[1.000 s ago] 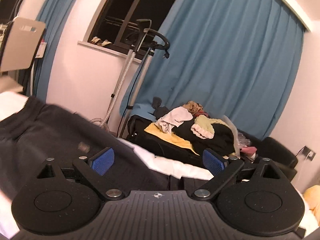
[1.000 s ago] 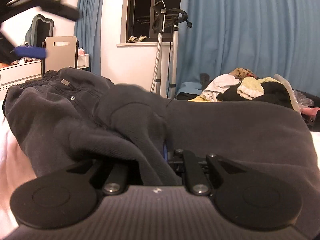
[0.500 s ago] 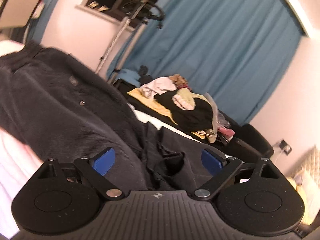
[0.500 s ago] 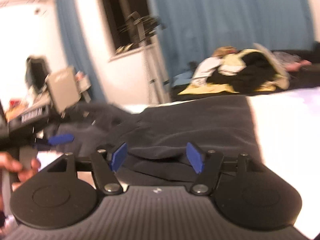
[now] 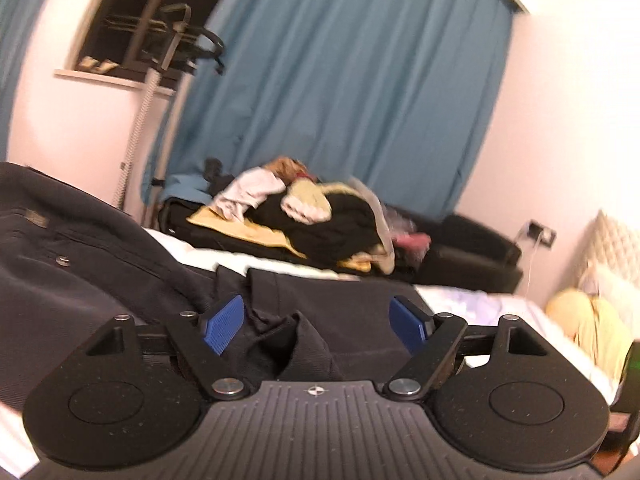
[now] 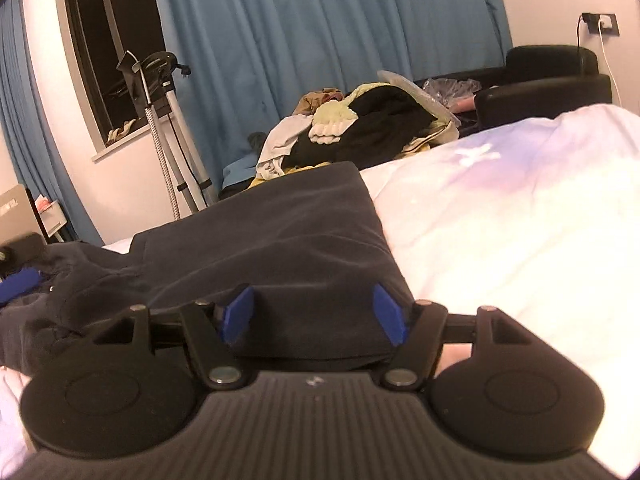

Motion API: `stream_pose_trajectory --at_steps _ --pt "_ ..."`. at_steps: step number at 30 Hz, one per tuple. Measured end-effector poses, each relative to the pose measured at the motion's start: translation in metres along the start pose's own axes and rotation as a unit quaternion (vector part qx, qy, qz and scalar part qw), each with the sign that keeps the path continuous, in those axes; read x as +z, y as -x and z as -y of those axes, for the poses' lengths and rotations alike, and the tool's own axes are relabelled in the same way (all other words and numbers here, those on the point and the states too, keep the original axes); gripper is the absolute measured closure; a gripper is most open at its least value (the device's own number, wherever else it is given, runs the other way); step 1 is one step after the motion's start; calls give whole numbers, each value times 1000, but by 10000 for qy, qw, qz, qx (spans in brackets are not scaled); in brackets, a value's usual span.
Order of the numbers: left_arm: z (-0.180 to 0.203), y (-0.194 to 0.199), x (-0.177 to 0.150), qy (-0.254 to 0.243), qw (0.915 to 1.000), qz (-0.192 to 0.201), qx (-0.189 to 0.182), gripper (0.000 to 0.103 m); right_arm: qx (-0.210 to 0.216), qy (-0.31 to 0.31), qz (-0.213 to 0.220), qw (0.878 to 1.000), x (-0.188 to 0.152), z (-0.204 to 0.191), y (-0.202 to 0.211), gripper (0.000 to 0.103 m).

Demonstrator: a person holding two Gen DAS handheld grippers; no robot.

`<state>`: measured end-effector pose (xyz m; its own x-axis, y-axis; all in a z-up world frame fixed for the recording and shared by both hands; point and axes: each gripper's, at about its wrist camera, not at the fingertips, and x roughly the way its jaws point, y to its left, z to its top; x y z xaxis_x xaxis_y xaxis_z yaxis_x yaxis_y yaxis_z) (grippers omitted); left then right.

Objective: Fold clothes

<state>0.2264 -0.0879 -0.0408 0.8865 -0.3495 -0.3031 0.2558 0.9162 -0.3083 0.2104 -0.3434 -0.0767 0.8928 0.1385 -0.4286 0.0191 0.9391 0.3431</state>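
Note:
Dark grey trousers (image 5: 80, 280) lie spread on a white bed (image 5: 480, 304), waistband and button to the left. My left gripper (image 5: 316, 322) hovers low over them, its jaws closing. A rumpled fold of the cloth (image 5: 298, 340) rises between the blue pads, which do not press on it. In the right wrist view one flat trouser leg (image 6: 260, 240) runs away across the bed (image 6: 500, 200). My right gripper (image 6: 314, 314) stands open over that leg's near end, gripping nothing. A blue pad of the left gripper (image 6: 18, 284) shows at the left edge.
Beyond the bed lies a pile of mixed clothes (image 5: 320, 216) (image 6: 360, 128). A garment steamer stand (image 5: 160, 80) (image 6: 160, 120) is by the dark window. A black armchair (image 6: 552, 76) sits at the back right, with blue curtains behind. A yellow cushion (image 5: 580, 320) lies on the bed's right.
My right gripper let go of the bunched trouser cloth, opened and swung right over the flat leg. My left gripper came down over the rumpled middle, its pads a little closer together.

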Motion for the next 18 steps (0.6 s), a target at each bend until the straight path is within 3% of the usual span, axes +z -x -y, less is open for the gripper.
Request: stream_pose_trajectory --at_steps 2,3,4,9,12,13,15,18 --pt "2 -16 -9 -93 9994 -320 -5 40 79 -131 19 9999 -1 3 1 33" --pt "3 -21 -14 -158 9987 -477 122 62 137 -170 69 9997 0 6 2 31" --pt "2 -26 -18 -184 9973 -628 347 73 170 -209 131 9996 1 7 3 27" --pt "-14 -25 -24 192 9951 -834 503 84 136 -578 295 9978 12 29 -1 17" --pt "-18 -16 -22 276 9949 -815 518 90 304 -1277 -260 9910 12 53 -20 16" --pt "-20 -13 -21 310 9948 -809 542 91 385 -1810 -485 9815 9 66 -27 16" --pt "-24 -8 -21 416 9941 -838 544 91 824 -2839 -870 9513 -2 91 -41 15" --pt "-26 -4 -19 436 9938 -848 571 91 1499 -3114 -836 9346 2 93 -49 15"
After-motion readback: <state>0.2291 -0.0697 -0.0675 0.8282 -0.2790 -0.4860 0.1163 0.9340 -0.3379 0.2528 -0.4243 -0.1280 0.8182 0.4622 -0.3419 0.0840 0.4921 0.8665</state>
